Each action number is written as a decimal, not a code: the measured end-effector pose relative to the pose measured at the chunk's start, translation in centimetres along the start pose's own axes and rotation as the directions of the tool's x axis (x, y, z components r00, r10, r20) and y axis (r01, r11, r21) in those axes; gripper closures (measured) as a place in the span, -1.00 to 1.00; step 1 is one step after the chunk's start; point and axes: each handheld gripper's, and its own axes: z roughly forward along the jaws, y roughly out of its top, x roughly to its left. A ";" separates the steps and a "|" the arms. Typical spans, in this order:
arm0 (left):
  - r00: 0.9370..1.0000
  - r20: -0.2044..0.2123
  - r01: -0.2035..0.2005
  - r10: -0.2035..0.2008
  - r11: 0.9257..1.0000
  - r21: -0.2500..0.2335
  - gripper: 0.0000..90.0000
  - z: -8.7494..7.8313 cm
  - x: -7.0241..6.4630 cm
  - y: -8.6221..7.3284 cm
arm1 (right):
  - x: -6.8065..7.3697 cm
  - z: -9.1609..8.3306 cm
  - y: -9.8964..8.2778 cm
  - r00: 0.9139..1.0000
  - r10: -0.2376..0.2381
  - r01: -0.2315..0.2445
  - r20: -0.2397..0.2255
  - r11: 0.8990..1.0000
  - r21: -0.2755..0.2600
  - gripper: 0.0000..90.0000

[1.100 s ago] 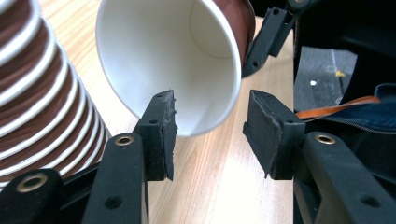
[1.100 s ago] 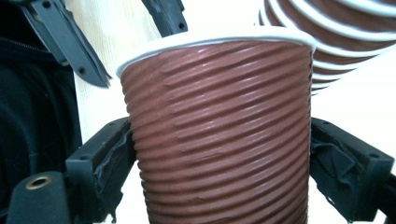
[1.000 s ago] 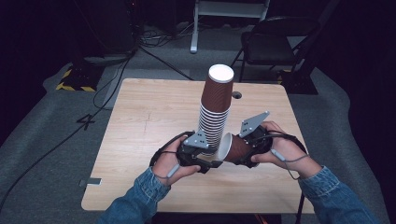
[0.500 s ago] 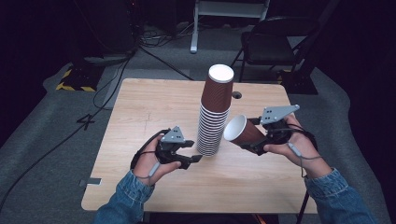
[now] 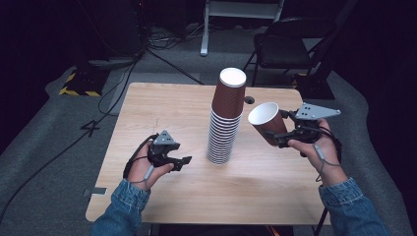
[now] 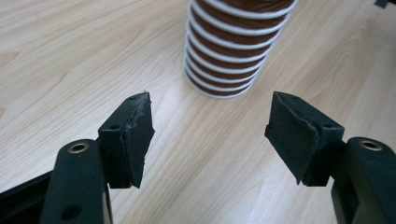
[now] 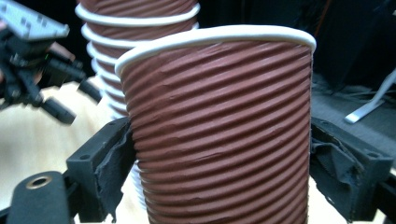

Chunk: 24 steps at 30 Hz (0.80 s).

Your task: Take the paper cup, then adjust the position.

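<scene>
The right tongs (image 5: 281, 138) gripped one brown paper cup (image 5: 267, 123) by its sides, tilted in the air just right of the stack of cups (image 5: 225, 120) standing upside down on the worktop (image 5: 162, 113). The left tongs (image 5: 183, 161), jaws just opening and empty, sat low beside the stack.

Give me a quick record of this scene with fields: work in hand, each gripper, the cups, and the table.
work in hand: one cup taken off a stack of brown ribbed paper cups
right gripper: shut on the single cup, held tilted above the table, apart from the stack
left gripper: fingers open, nothing between them, jaws have just been opening, low over the table left of the stack
cup stack: upside down, white bases up, standing mid-table
table: light wood
</scene>
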 end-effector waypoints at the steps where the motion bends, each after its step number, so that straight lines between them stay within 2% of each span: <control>1: 1.000 0.000 0.000 0.000 1.000 0.000 -0.30 0.0 0.0 0.0 | -0.2 -0.1 -0.1 1.000 0.005 -0.005 0.007 1.000 -0.010 -0.69; 3: 1.000 -0.020 0.011 -0.011 1.000 0.010 -0.30 0.1 0.4 -0.3 | -0.5 -0.1 -0.3 1.000 0.010 -0.009 0.017 1.000 -0.022 -0.69; 4: 1.000 -0.027 0.012 -0.011 1.000 0.013 -0.30 0.2 0.5 -0.3 | -0.8 -0.2 -0.5 0.999 0.006 -0.005 0.038 0.999 -0.043 -0.69; 7: 0.999 -0.033 0.025 -0.024 0.999 0.027 -0.30 0.4 1.0 -0.6 | -1.6 -0.4 -1.3 0.996 0.046 -0.039 0.072 0.995 -0.090 -0.69; 11: 0.998 -0.043 0.043 -0.041 0.998 0.036 -0.30 0.6 1.4 -0.9 | -2.2 -0.5 -2.2 0.992 0.070 -0.058 0.107 0.992 -0.110 -0.69; 18: 0.995 -0.069 0.075 -0.071 0.996 0.052 -0.31 0.9 2.4 -1.5 | -3.5 -0.2 -4.5 0.976 0.112 -0.084 0.189 0.986 -0.147 -0.70; 19: 0.995 -0.069 0.075 -0.071 0.996 0.052 -0.31 0.9 2.4 -1.5 | -3.5 -0.2 -4.5 0.976 0.112 -0.084 0.189 0.986 -0.147 -0.70; 20: 0.993 -0.086 0.080 -0.075 0.995 0.059 -0.31 0.9 2.6 -1.7 | -3.7 0.0 -5.1 0.969 0.113 -0.076 0.220 0.983 -0.169 -0.70; 24: 0.991 -0.103 0.094 -0.087 0.993 0.071 -0.32 1.1 3.2 -2.1 | -3.9 0.6 -6.0 0.961 0.127 -0.079 0.246 0.978 -0.195 -0.70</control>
